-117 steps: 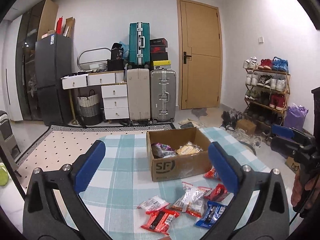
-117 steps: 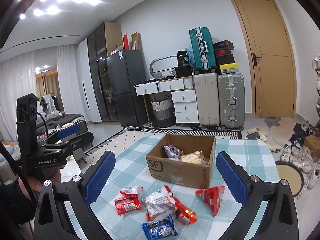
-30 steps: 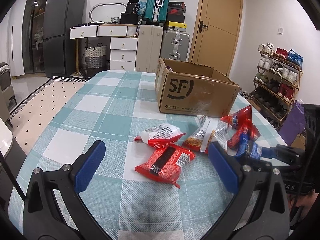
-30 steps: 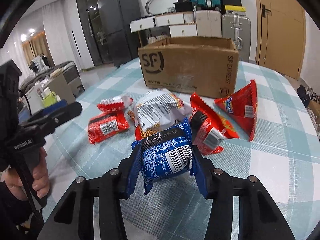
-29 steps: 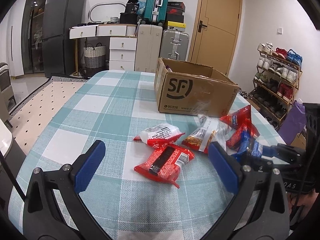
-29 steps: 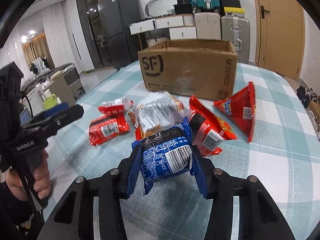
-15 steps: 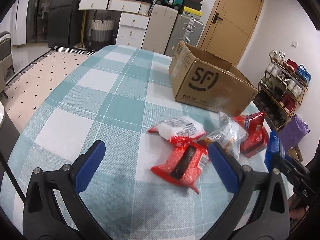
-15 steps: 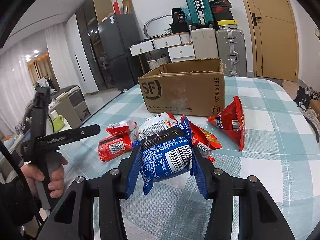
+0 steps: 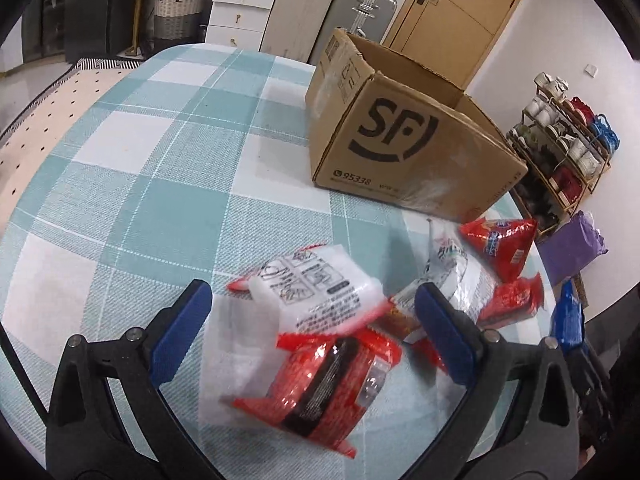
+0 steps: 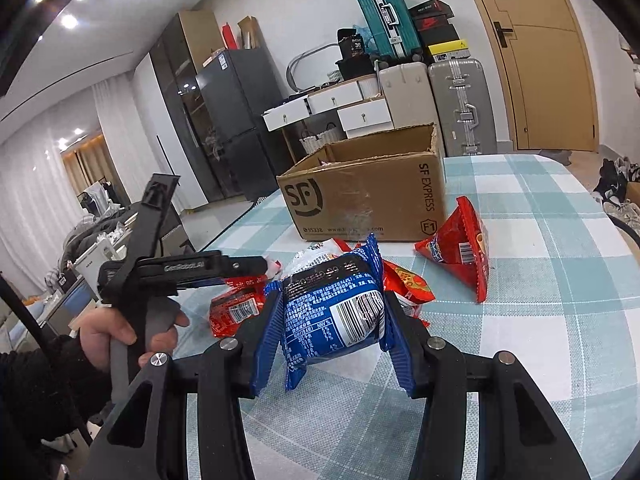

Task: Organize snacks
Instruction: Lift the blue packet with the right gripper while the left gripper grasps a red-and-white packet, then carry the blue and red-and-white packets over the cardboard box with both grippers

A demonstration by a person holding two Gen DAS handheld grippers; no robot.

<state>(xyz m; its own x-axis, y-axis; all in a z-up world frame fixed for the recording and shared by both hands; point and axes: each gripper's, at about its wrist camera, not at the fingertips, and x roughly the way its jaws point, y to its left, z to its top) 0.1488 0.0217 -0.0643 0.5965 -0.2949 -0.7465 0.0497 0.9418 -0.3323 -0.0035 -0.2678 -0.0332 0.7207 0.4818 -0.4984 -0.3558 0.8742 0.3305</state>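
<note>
My right gripper [image 10: 332, 320] is shut on a blue snack packet [image 10: 336, 316] and holds it above the checked table, in front of the open SF cardboard box [image 10: 368, 196]. My left gripper [image 9: 312, 320] is open, its blue fingers on either side of a white and red packet [image 9: 316, 292] that lies on a red packet with a black stripe [image 9: 320, 376]. The box [image 9: 404, 152] stands beyond them. A red triangular packet [image 9: 500, 240], another red packet [image 9: 512, 300] and a clear packet [image 9: 448, 272] lie to the right. The blue packet [image 9: 568, 316] shows at the right edge.
The table has a teal and white checked cloth [image 9: 160, 160]. A red triangular packet [image 10: 460, 256] lies right of the box. Suitcases [image 10: 436, 96], drawers and a dark fridge [image 10: 236, 120] stand by the far wall. A shoe rack [image 9: 568, 140] stands right of the table.
My left gripper has moved forward and down over the white and red packets. My right gripper has lifted the blue packet higher and tilted up toward the box.
</note>
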